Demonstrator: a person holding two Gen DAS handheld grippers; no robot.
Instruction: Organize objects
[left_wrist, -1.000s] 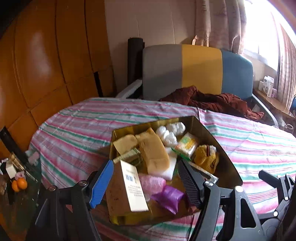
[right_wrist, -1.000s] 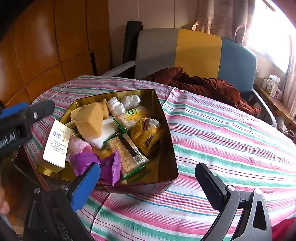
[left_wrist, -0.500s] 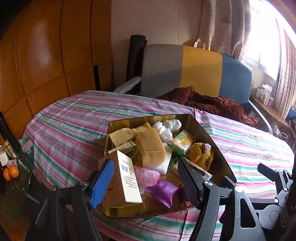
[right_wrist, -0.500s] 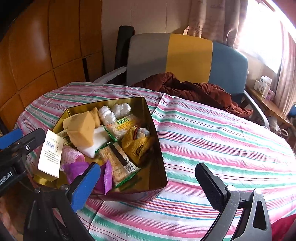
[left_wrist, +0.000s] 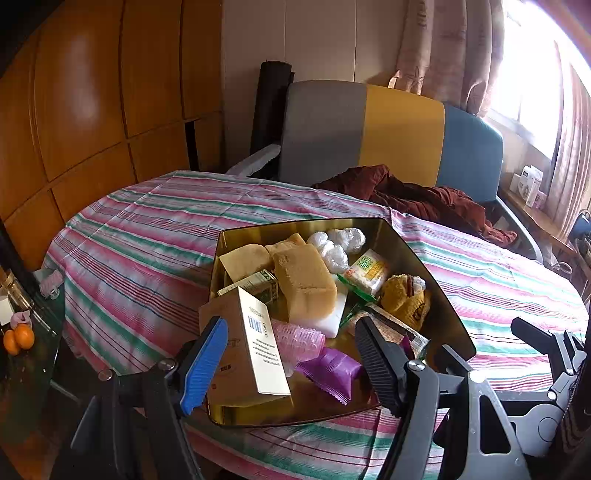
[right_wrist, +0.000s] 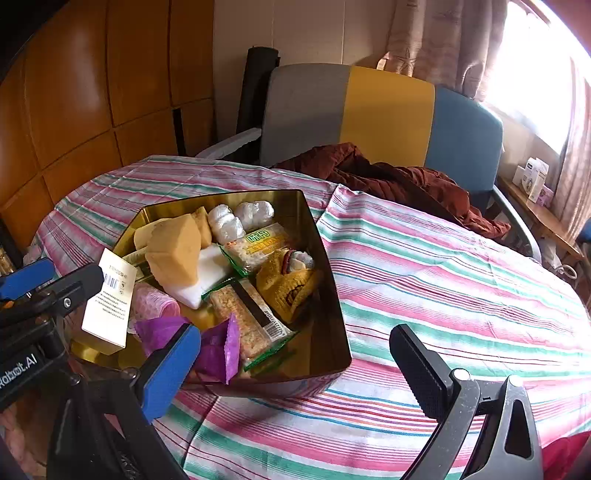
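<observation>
Gold tin (left_wrist: 436, 291) near table (right_wrist: 461, 280) front edge, crammed w/ snacks, sponge (left_wrist: 303, 284), box (left_wrist: 258, 347). Left gripper (left_wrist: 291, 365) apart, empty, hovers at tin's near end; box leans by blue finger. Right gripper (right_wrist: 295, 373) apart, empty, low over cloth by tin's near wall. Risk: box tips out if nudged; tin may slide off edge if pushed. Open room: bare cloth right of tin.

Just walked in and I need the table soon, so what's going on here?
A person holds two grippers over a gold tin full of snacks and sponges on the striped tablecloth. The left gripper hangs open around a cardboard box without gripping it. The right gripper is open and empty. Nothing sorted yet.
</observation>
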